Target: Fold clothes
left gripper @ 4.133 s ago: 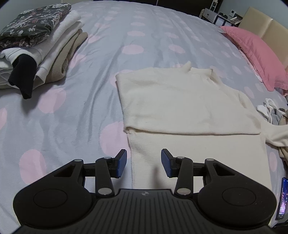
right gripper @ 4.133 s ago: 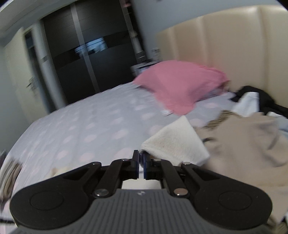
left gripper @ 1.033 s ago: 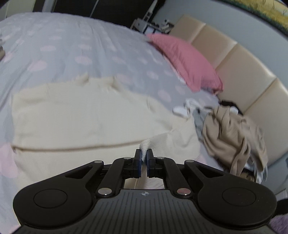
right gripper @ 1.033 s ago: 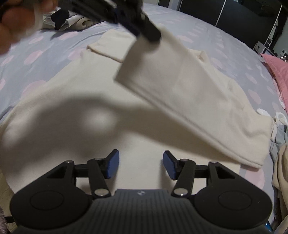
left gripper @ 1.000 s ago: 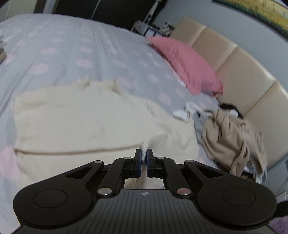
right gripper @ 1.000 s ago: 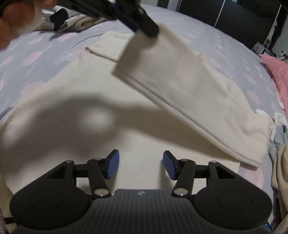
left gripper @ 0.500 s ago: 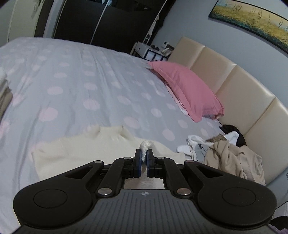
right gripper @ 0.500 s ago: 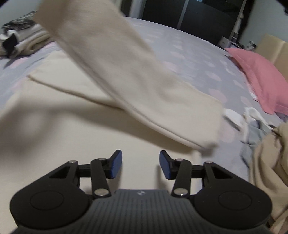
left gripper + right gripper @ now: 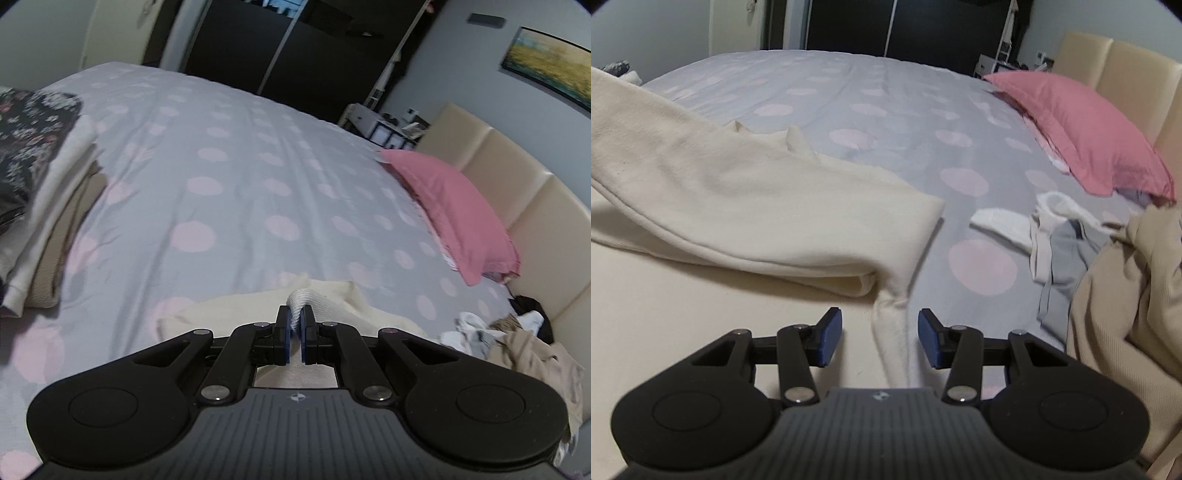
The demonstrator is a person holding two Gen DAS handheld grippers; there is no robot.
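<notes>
A: On the left wrist, our left gripper (image 9: 294, 325) is clamped on the ribbed cuff (image 9: 297, 300) of the cream sweater (image 9: 236, 312); four seconds ago its jaws gaped.

B: On the right, our right gripper (image 9: 880, 339) hangs apart over the sweater's soft side seam (image 9: 892, 332), unpinched; the sleeve (image 9: 738, 206) now drapes across.

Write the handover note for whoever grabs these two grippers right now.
Left gripper: shut on the ribbed cuff of the cream sweater, sleeve lifted across the body.
Right gripper: open, nothing pinched, jaws astride the sweater's side edge near the armpit.
Folded stack at the bed's left; unfolded pile by the pink pillow.
Done: sweater laid flat.
Left: lay the sleeve down, finish folding, stack it, then the pile.
</notes>
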